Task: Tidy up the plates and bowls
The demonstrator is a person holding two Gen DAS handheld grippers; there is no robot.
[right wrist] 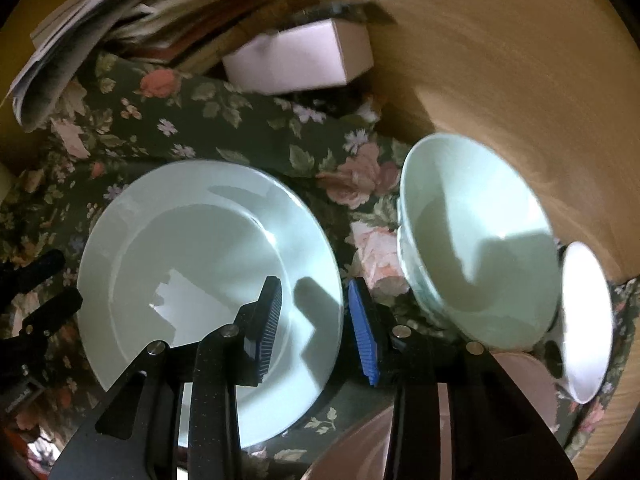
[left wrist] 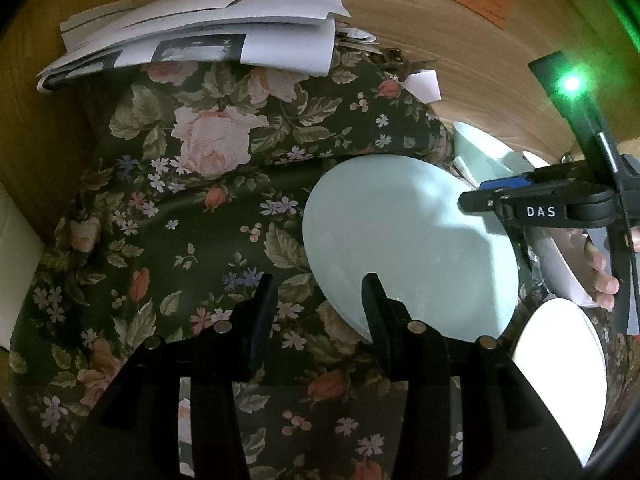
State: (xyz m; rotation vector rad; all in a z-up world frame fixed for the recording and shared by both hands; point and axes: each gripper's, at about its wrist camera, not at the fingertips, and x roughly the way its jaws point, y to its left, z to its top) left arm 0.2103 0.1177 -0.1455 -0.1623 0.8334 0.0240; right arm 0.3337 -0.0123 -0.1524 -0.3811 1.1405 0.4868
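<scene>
- On the floral cloth covering the tabletop (right wrist: 500, 80), a pale green plate (right wrist: 208, 276) lies flat with a matching pale green bowl (right wrist: 480, 248) just beside it.
- Straddling the plate's near rim, the right claw (right wrist: 316, 320) has its jaws partly open, one pad over the plate and one off its edge; nothing is gripped yet, and this looks set up for a rim pinch.
- Over bare cloth at the plate's other edge, the left claw (left wrist: 320, 308) hangs partly open and empty, probably waiting to steady it.
- A white bowl (right wrist: 586, 320) touches the green one.
</scene>
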